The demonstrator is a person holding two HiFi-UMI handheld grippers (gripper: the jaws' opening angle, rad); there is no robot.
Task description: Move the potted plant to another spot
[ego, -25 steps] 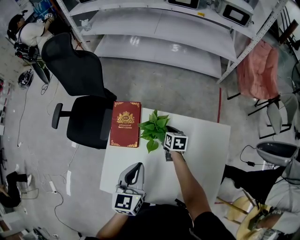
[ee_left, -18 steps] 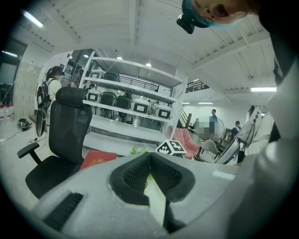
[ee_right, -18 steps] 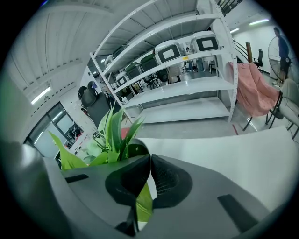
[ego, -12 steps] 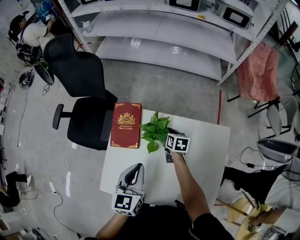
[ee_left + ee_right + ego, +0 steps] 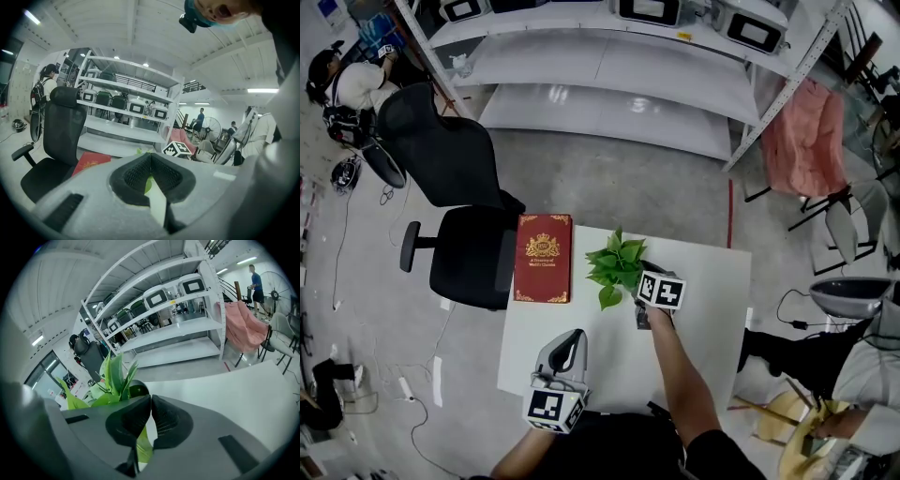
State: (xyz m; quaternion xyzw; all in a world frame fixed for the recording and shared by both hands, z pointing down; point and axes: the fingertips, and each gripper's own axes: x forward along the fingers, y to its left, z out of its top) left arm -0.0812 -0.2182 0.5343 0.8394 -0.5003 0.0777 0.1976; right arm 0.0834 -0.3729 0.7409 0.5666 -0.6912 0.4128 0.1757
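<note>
The potted plant, green leaves in a small black pot, stands at the back middle of the white table. My right gripper reaches it from the right, its marker cube just beside the leaves. In the right gripper view the jaws are shut, meeting at the rim of the black pot, with leaves rising to the left. My left gripper rests near the table's front left, shut with nothing in it, pointing toward the plant.
A red book lies at the table's back left, close to the plant. A black office chair stands off the left side. White shelving runs behind, and a pink chair is at the far right.
The plant and my right gripper have shifted together a little to the right, away from the red book. The left gripper has stayed where it was.
</note>
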